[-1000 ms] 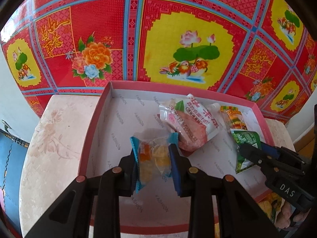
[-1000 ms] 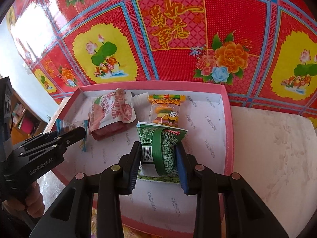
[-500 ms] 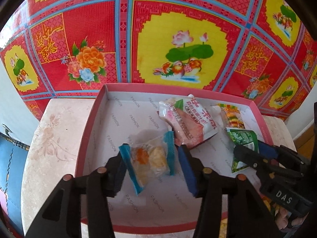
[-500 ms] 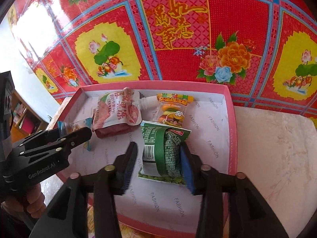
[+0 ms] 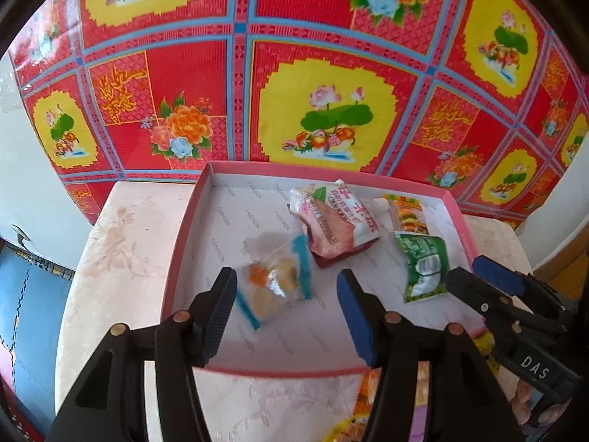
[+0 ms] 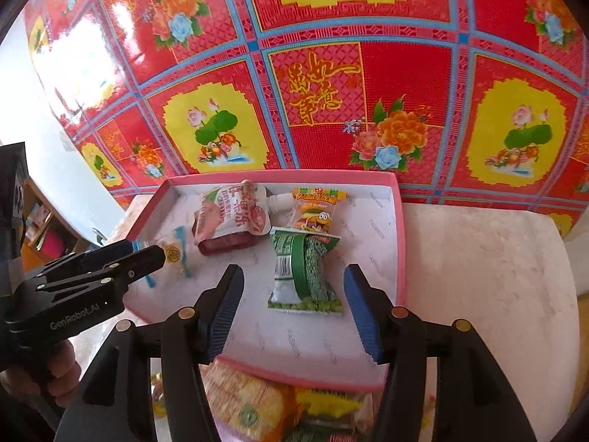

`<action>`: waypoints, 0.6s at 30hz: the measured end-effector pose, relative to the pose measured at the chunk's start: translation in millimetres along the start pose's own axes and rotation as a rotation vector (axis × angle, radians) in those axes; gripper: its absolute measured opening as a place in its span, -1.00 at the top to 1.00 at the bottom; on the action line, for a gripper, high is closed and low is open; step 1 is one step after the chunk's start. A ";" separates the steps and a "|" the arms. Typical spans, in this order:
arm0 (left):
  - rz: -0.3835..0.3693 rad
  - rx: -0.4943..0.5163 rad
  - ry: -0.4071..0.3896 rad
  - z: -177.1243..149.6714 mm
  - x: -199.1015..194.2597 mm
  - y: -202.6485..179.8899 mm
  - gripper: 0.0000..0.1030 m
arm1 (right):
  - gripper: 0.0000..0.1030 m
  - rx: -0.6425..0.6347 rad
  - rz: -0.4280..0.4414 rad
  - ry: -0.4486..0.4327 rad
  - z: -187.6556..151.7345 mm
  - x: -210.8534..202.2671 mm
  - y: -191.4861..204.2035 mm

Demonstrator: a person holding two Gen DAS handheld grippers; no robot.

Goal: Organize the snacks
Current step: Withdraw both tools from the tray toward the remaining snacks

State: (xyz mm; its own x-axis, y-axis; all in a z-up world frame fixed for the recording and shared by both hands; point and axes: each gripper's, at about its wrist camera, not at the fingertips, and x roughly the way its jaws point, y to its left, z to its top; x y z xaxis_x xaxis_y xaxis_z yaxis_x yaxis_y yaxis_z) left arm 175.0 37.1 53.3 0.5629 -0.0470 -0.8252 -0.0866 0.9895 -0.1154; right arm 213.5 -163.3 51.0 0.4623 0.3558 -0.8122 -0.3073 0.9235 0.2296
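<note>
Both claws (image 5: 287,302) (image 6: 292,300) are opening, packets lying free in the box (image 5: 184,243).

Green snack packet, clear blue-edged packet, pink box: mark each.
green snack packet (image 6: 303,276): right wrist view, middle of its face
clear blue-edged packet (image 5: 276,281): left wrist view, clear centre
pink box (image 5: 186,228): left wrist view, left wall
</note>
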 end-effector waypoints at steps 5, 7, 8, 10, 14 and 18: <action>-0.008 0.008 -0.013 -6.1 -16.4 0.1 -0.20 | -0.12 0.014 -0.005 -0.009 -8.3 -14.8 -0.2; -0.011 0.009 -0.016 -8.8 -24.5 1.7 -0.21 | -0.12 0.015 -0.005 -0.016 -11.8 -21.3 -0.2; -0.013 0.008 -0.017 -10.3 -27.4 2.6 -0.21 | -0.12 0.013 -0.004 -0.023 -14.2 -25.4 0.1; -0.017 0.007 -0.017 -13.7 -31.7 2.6 -0.21 | -0.12 0.011 -0.006 -0.030 -19.1 -33.2 0.4; -0.018 0.011 -0.011 -21.8 -40.1 2.4 -0.21 | -0.12 0.012 -0.007 -0.029 -27.1 -42.6 1.8; -0.022 0.008 -0.008 -31.6 -47.7 2.5 -0.21 | -0.12 0.008 -0.008 -0.027 -36.0 -52.4 4.1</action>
State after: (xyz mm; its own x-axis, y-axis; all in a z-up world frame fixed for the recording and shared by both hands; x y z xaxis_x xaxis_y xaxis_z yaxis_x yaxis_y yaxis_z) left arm 122.0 37.4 74.9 0.5714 -0.0679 -0.8179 -0.0674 0.9893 -0.1293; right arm 158.1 -183.4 75.2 0.4866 0.3522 -0.7995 -0.2969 0.9273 0.2278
